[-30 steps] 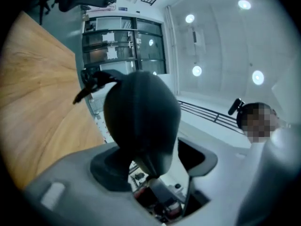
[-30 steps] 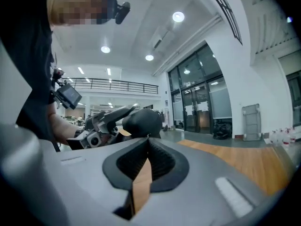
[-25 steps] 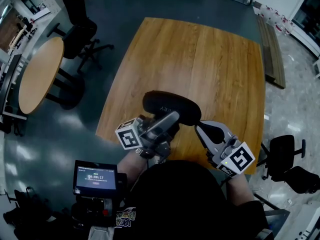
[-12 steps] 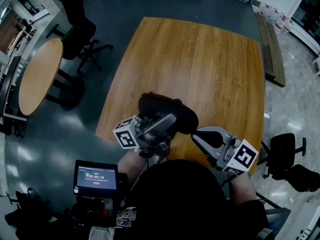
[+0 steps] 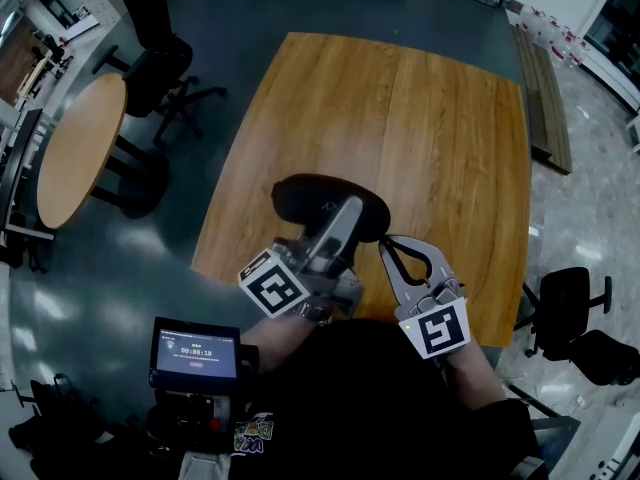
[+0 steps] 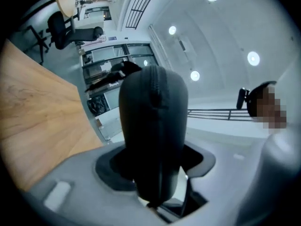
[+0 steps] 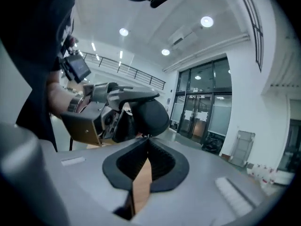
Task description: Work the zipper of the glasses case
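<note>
Blue-grey flooring surrounds a large wooden table (image 5: 400, 118), which takes up the middle of the head view. A smaller round table (image 5: 80, 148) stands at the far left, with a black office chair (image 5: 160, 63) beyond it. A second black chair (image 5: 575, 303) stands at the right, near the large table's near corner. A small device with a lit screen (image 5: 192, 353) sits near the person's body at the lower left.

The black glasses case (image 5: 310, 196) is held up over the near part of the large table. It lies crosswise in the head view.

The left gripper (image 5: 345, 213) reaches up to the case from the near side, with its marker cube (image 5: 275, 283) toward the person. In the left gripper view the case (image 6: 153, 117) fills the gap between the jaws of the left gripper (image 6: 155, 171) and stands out past them against the ceiling, a seam running down its middle. These jaws have just been closing and stand wide, with both pads against the case.

The right gripper (image 5: 385, 246) comes in from the near right, its marker cube (image 5: 435, 330) also toward the person. In the right gripper view its jaws (image 7: 146, 142) are closed together, and their tips meet the underside of the case (image 7: 150, 117). Whether a zipper pull is pinched there cannot be told.
</note>
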`<state>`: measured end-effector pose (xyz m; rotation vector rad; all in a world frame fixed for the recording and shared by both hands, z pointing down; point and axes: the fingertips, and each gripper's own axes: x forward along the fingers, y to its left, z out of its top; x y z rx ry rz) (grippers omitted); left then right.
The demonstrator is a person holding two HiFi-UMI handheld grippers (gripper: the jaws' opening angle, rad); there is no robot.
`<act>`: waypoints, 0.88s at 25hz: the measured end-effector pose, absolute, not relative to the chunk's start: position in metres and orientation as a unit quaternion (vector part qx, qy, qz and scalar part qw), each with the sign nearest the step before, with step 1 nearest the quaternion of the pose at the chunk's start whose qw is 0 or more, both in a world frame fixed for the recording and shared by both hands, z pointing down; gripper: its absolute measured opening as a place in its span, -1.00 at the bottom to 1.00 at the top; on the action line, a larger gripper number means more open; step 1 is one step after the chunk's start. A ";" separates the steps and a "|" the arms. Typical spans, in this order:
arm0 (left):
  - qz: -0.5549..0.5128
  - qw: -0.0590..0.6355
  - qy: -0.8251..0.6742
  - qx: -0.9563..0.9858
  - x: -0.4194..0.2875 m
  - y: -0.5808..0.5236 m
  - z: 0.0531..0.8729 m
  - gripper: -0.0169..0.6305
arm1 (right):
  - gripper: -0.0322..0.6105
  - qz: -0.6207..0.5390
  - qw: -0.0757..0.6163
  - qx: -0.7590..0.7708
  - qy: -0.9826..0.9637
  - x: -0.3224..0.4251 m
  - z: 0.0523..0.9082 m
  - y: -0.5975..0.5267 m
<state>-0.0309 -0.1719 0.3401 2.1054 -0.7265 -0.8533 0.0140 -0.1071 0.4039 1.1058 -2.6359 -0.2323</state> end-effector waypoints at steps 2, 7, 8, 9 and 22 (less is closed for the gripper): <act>-0.324 0.367 -0.298 0.820 -0.031 -0.175 0.348 -0.16 | -0.88 -0.109 0.181 0.371 -0.904 0.005 0.416 -0.104; -0.314 0.380 -0.308 0.814 -0.029 -0.180 0.368 -0.16 | -0.88 -0.126 0.215 0.340 -0.907 -0.013 0.432 -0.099; -0.315 0.382 -0.309 0.812 -0.030 -0.181 0.369 -0.16 | -0.88 -0.127 0.219 0.337 -0.907 -0.015 0.434 -0.099; -0.316 0.385 -0.309 0.810 -0.031 -0.182 0.371 -0.16 | -0.88 -0.130 0.223 0.336 -0.906 -0.016 0.435 -0.099; -0.299 0.420 -0.261 0.816 -0.019 -0.165 0.384 -0.14 | 0.15 -0.025 0.078 0.377 -0.923 -0.001 0.400 -0.109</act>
